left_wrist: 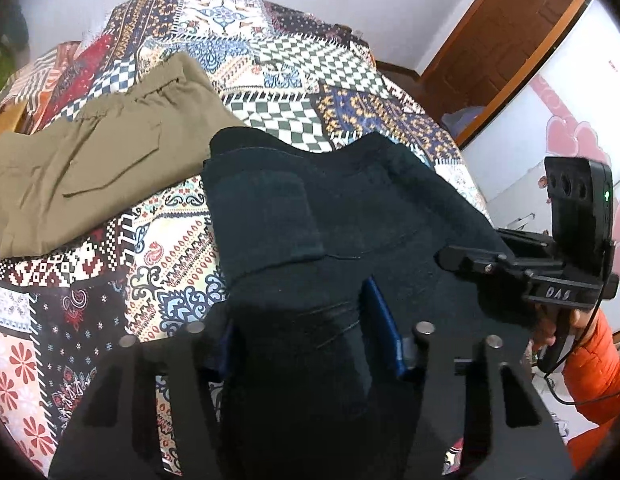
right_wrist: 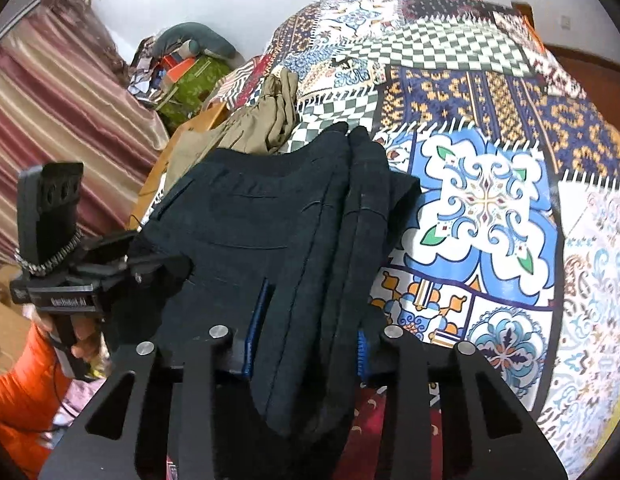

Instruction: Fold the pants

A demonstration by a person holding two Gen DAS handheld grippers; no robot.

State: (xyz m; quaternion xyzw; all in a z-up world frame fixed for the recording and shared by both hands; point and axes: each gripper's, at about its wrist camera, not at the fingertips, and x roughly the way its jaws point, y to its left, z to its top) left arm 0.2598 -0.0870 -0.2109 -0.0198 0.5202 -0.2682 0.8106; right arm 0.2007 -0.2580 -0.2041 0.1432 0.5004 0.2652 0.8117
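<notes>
Dark navy pants [left_wrist: 310, 208] lie bunched on the patterned bedspread [left_wrist: 170, 240]; they also show in the right wrist view [right_wrist: 270, 216]. My left gripper [left_wrist: 306, 320] is shut on a thick fold of the pants at the near edge, its blue pads [left_wrist: 384, 320] pressing the cloth. My right gripper [right_wrist: 310, 332] is shut on the other near end of the pants, with stacked layers between its pads [right_wrist: 259, 320]. Each gripper shows in the other's view, the right one [left_wrist: 470, 260] and the left one [right_wrist: 150, 264], both at the pants' edge.
Folded khaki pants [left_wrist: 90, 168] lie on the bed to the far left, also seen in the right wrist view [right_wrist: 266, 120]. A wooden door [left_wrist: 510, 40] and a wardrobe stand on the right. A striped curtain [right_wrist: 50, 120] and clutter [right_wrist: 182, 72] are on the left.
</notes>
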